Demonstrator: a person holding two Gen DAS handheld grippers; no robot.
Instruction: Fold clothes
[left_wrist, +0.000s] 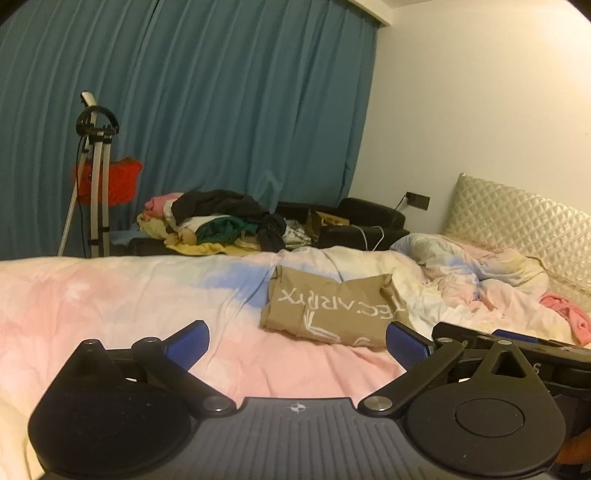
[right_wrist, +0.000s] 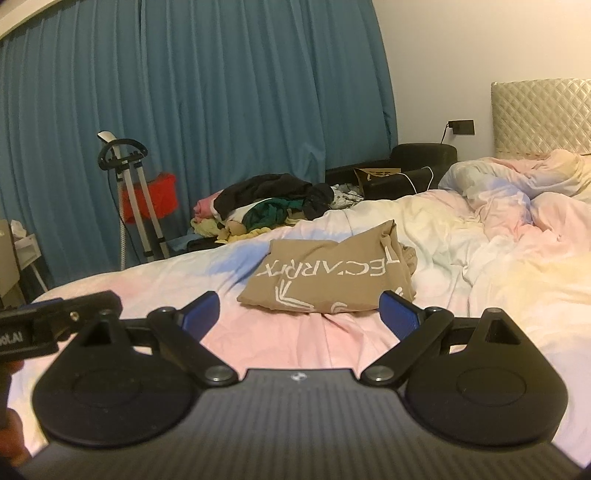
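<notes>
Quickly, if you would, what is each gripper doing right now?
Left gripper: open, holding nothing.
Right gripper: open, holding nothing; the folded tan shirt lies just ahead.

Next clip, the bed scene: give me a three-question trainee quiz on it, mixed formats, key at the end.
1. True or false: the left tongs are shut on the tan folded garment.
2. Multiple choice: where is the pile of unfolded clothes?
A. on the pink pastel duvet beside the garment
B. beyond the far edge of the bed, before the blue curtain
C. against the quilted headboard
3. Fill in: the white lettering on the garment reads ____ from both cameras (upright / upside down).

Key
1. False: both the left and the right tongs are open, holding nothing.
2. B
3. upside down
</notes>
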